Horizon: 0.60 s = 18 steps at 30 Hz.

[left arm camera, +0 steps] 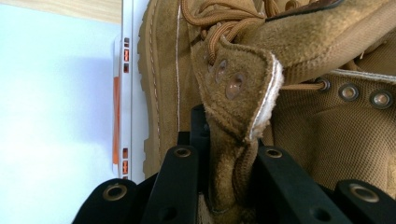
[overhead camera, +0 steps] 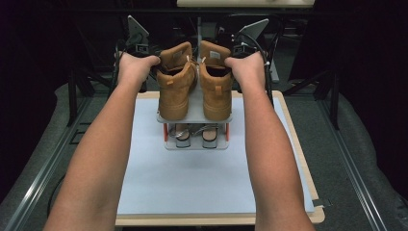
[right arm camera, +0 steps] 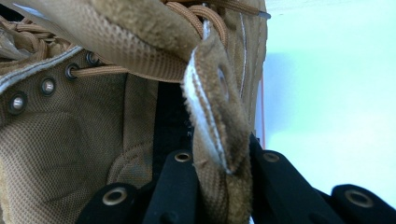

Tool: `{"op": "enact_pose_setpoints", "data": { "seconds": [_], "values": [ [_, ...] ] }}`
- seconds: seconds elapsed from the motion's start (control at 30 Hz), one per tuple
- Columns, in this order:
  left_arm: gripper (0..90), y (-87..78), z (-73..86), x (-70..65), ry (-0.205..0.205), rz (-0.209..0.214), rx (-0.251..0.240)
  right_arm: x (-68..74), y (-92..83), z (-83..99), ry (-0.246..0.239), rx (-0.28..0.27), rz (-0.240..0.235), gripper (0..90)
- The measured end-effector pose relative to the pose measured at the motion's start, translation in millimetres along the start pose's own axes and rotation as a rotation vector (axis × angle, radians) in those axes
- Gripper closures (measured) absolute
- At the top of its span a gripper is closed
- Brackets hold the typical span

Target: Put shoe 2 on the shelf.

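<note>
Currently we hold each tan boot by collar flap: left gripper jaws clamped on left boot, right gripper on right boot. Boots upright on shoe rack top shelf, toes pointing away, one hand per boot.

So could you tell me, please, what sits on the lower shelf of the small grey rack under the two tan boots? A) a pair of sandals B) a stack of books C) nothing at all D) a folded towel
A: in the high view, a pair of sandals shows on the lower shelf of the rack, below the two tan boots.
</note>
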<state>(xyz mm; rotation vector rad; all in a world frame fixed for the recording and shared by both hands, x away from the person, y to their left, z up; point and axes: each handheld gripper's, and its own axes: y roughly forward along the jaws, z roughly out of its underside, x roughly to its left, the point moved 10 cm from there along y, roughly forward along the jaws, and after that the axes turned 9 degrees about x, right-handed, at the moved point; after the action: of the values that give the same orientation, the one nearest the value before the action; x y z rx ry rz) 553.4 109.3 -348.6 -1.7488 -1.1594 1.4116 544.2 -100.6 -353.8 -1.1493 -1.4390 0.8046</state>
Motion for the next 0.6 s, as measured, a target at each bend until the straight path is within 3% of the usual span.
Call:
{"op": "enact_pose_setpoints", "data": {
  "seconds": [0.6],
  "values": [
    [83.3, 14.5, -4.2, 10.7, -0.042, 0.062, -0.060, 5.2, 14.5, -8.9, 0.015, -0.033, -0.022, 83.9]
  ]
}}
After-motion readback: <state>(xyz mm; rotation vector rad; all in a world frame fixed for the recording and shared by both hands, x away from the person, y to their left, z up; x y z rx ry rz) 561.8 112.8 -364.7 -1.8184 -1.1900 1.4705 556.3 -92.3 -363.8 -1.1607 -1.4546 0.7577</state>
